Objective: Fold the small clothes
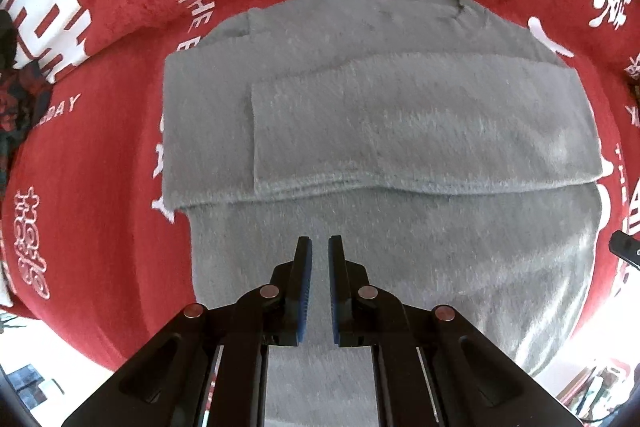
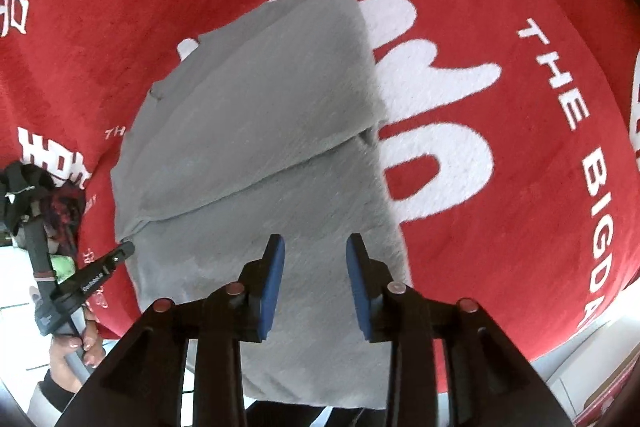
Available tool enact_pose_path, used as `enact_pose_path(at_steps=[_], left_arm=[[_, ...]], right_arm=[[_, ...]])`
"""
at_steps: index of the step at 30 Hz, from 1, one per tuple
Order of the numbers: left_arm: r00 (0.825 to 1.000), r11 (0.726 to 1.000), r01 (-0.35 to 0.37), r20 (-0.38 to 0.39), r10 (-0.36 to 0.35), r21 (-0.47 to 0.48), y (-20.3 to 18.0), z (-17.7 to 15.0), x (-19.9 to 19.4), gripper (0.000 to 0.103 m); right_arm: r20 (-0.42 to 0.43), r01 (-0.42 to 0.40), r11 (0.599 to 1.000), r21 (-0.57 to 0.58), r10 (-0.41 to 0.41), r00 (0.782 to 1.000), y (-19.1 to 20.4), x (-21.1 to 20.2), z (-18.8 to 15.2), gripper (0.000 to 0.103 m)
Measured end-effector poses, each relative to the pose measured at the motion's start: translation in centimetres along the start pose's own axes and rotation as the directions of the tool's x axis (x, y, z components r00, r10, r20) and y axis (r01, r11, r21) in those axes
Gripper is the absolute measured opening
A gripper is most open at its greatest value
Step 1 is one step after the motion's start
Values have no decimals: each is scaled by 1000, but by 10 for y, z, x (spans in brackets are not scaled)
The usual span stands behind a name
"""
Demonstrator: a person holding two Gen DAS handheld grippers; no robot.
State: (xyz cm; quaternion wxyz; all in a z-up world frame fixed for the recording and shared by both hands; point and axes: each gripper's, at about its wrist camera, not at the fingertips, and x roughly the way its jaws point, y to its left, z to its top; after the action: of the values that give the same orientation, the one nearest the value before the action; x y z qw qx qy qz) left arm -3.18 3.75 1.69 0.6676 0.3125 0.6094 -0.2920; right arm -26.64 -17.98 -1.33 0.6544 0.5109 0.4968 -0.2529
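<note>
L wrist view: we see left gripper (image 1: pixel 319 247) nearly closed, empty, over folded grey garment (image 1: pixel 360 131); R view alone shows hand (image 2: pixel 74 347), right gripper (image 2: pixel 315 247) spread, empty.

White lettering marks the red cloth (image 2: pixel 500 27): "THE BIGDA", cut off, runs down at three o'clock in the right wrist view; "THE" at eleven o'clock and "DAY" at nine o'clock in the left. Large white Chinese characters are illegible.
</note>
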Motion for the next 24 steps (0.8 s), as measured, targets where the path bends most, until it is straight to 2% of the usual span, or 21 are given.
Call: enact_pose_path(at_steps=[3, 4, 5, 6, 7, 8, 9, 13, 19, 21, 22, 24], left_arm=[[1000, 1000, -3, 3, 3, -11, -4, -6, -3, 8], [1000, 1000, -7, 5, 7, -11, -5, -7, -5, 8], [1000, 1000, -17, 6, 17, -10, -7, -9, -6, 18], [1000, 1000, -28, 4, 28, -9, -9, -10, -6, 65], [999, 999, -46, 6, 47, -15, -10, -12, -8, 92], [997, 998, -66, 28, 67, -22, -12, -14, -12, 102], [996, 997, -75, 55, 76, -20, -15, -15, -16, 102], [996, 997, -77, 40, 77, -7, -24, -19, -15, 102], [997, 996, -74, 35, 75, -42, -28, -23, -18, 102], [997, 996, -76, 29, 77, -46, -29, -24, -17, 102], [998, 997, -66, 21, 67, -45, -30, -26, -16, 102], [998, 996, -66, 11, 67, -55, -31, -31, -15, 102]], right_arm=[[-15, -15, 1000, -15, 15, 1000, 3, 0, -2, 36], [-19, -19, 1000, -20, 19, 1000, 4, 0, -3, 39], [-21, -22, 999, -24, 22, 1000, 5, -1, -4, 42], [-22, -28, 999, -29, 27, 999, 5, -1, -5, 43], [-24, -32, 999, -33, 31, 999, 6, -1, -5, 43], [-28, -36, 999, -37, 35, 999, 6, -1, -5, 44], [-32, -40, 998, -43, 38, 999, 7, -2, -6, 44], [-44, -55, 997, -60, 52, 998, 6, -2, -7, 44], [-63, -73, 994, -76, 68, 996, 3, -4, -12, 45], [-71, -78, 993, -89, 72, 995, 1, -4, -13, 52], [-72, -80, 993, -92, 73, 995, 1, -4, -13, 59], [-77, -86, 991, -97, 79, 994, -1, -3, -14, 60]])
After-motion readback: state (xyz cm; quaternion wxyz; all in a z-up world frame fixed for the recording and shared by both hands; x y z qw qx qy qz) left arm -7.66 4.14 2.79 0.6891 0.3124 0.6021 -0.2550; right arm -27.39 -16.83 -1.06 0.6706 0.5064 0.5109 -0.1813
